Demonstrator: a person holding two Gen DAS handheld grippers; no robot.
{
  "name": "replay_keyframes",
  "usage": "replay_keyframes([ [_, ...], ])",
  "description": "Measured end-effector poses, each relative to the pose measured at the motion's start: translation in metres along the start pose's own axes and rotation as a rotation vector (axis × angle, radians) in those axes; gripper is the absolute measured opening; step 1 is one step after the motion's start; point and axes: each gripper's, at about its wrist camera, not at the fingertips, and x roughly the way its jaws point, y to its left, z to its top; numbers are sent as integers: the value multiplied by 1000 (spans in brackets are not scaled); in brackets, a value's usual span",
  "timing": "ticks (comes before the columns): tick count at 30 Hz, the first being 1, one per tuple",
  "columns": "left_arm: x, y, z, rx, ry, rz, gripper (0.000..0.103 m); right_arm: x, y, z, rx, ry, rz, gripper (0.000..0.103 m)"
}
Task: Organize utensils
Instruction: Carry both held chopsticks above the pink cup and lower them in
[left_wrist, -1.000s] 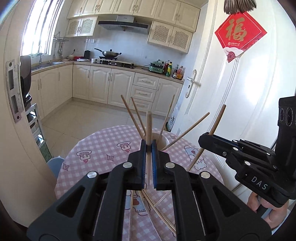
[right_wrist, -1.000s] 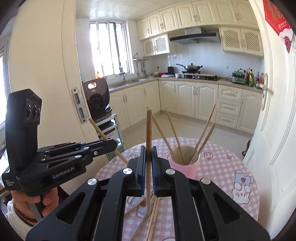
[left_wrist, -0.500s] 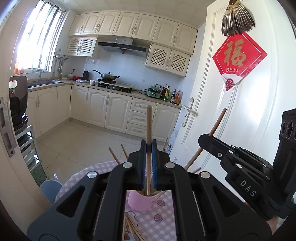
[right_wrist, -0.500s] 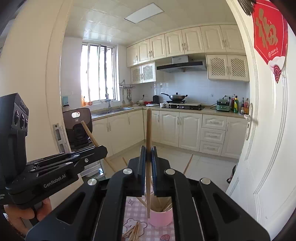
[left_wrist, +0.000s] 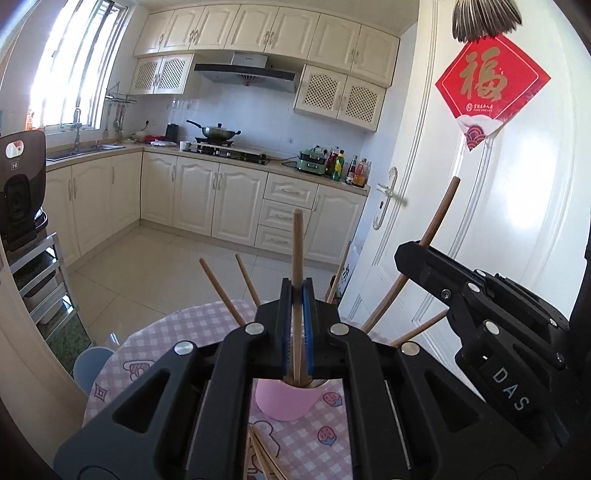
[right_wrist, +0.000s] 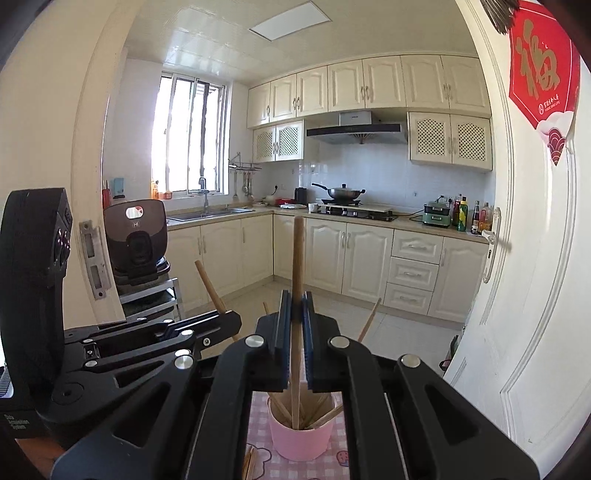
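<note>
A pink cup (left_wrist: 286, 400) stands on the round pink checked table (left_wrist: 177, 328), with several wooden chopsticks leaning in it. It also shows in the right wrist view (right_wrist: 300, 439). My left gripper (left_wrist: 297, 291) is shut on an upright chopstick (left_wrist: 297, 251) whose lower end reaches into the cup. My right gripper (right_wrist: 294, 304) is shut on another upright chopstick (right_wrist: 297, 258), its tip inside the cup. The right gripper appears at the right of the left wrist view (left_wrist: 480, 314); the left gripper appears at the left of the right wrist view (right_wrist: 147, 343).
Loose chopsticks (left_wrist: 260, 458) lie on the table in front of the cup. A white door (left_wrist: 498, 221) stands close on the right. A blue stool (left_wrist: 90, 363) is by the table's left edge. Kitchen cabinets (left_wrist: 221, 199) line the far wall.
Both grippers have tilted up and moved over the cup, each keeping its chopstick. The chopstick ends now reach down into the cup.
</note>
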Motion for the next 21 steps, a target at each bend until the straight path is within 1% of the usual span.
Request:
replay_keyframes([
  [4,9,1,-9,15,50,7,6,4,3,-11,-29,23,-26,4],
  [6,12,0,-11,23,78,-3,6,8,5,-16,-37,35,-42,4],
  [11,11,1,-12,13,95,6,6,14,3,-29,-37,79,-48,5],
  [13,12,2,-12,4,112,-2,7,14,2,-33,-31,94,-44,5],
  [18,9,2,-15,6,124,11,8,13,-2,-37,-13,105,-49,5],
  [19,8,1,-15,5,126,13,9,11,-2,-37,-10,107,-46,5],
  [20,7,1,-16,4,130,10,15,10,-1,-37,-7,108,-43,5],
  [21,7,1,-18,3,135,12,23,10,-3,-38,-6,110,-42,5],
])
